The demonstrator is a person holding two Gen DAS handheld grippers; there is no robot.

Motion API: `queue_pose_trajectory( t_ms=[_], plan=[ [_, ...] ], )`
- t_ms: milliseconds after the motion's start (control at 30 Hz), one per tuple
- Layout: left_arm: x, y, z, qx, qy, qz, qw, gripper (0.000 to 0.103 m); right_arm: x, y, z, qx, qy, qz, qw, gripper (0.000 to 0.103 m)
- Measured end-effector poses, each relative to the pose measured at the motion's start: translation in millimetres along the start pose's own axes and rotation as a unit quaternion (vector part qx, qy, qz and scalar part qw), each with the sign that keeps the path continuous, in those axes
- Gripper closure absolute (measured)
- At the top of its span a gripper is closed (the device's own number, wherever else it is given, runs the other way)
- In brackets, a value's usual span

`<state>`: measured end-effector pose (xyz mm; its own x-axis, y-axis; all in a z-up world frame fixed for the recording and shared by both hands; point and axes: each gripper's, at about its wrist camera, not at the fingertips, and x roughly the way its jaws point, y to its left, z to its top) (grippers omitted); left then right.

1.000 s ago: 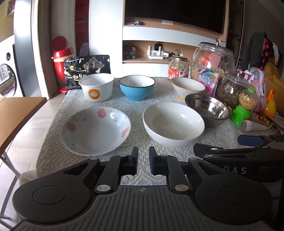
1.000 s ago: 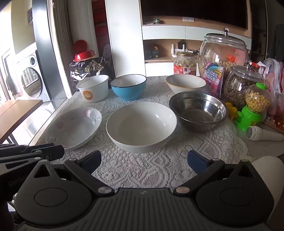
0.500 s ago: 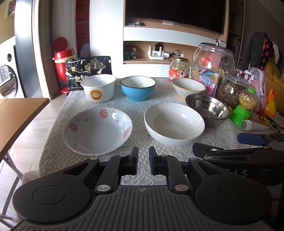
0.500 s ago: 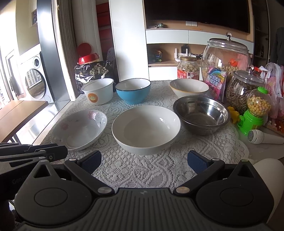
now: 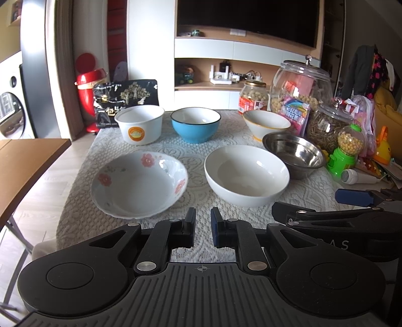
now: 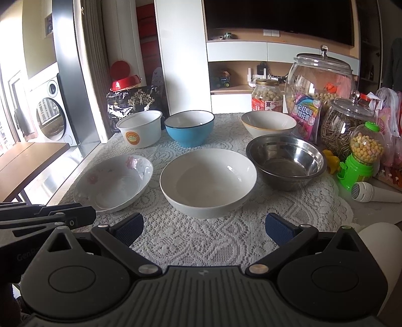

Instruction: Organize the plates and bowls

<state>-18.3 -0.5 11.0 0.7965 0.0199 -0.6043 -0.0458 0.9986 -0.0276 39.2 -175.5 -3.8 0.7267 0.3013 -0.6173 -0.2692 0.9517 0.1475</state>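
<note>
Your left hand-held gripper (image 5: 202, 227) hangs over the near edge of the surface (image 5: 196, 156) with its jaws nearly together and nothing between them. Your right hand-held gripper (image 6: 204, 226) sits just beside it, jaws spread wide and empty. Just beyond lie the flowered plate (image 5: 139, 185) on the left and the white bowl (image 5: 246, 174) to its right, with the steel bowl (image 5: 294, 154) right of that. Along the far row stand the white tub (image 5: 139, 127), the blue bowl (image 5: 196, 127) and the yellow-rimmed bowl (image 5: 266, 123). Jars (image 5: 301, 93) crowd the far right.

Home: washing machine (image 6: 51, 118), television (image 5: 247, 18) (snack jars (image 6: 320, 80)).
</note>
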Motion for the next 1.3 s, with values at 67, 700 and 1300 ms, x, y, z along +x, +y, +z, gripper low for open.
queue_pose_trajectory(
  t_ms=[67, 700, 1300],
  plan=[
    [0.3, -0.6, -0.1, 0.000, 0.000, 0.000, 1.0000, 0.087, 0.3, -0.1, -0.6, 0.001, 0.002, 0.000, 1.000, 0.000],
    [-1.9, -1.6, -4.2, 0.001, 0.007, 0.000, 1.0000, 0.087, 0.8, -1.4, -2.7, 0.006, 0.008, 0.003, 1.000, 0.000],
    [-2.3, -1.4, -4.0, 0.001, 0.007, 0.000, 1.0000, 0.087, 1.2, -1.2, -3.3, 0.006, 0.008, 0.003, 1.000, 0.000]
  ],
)
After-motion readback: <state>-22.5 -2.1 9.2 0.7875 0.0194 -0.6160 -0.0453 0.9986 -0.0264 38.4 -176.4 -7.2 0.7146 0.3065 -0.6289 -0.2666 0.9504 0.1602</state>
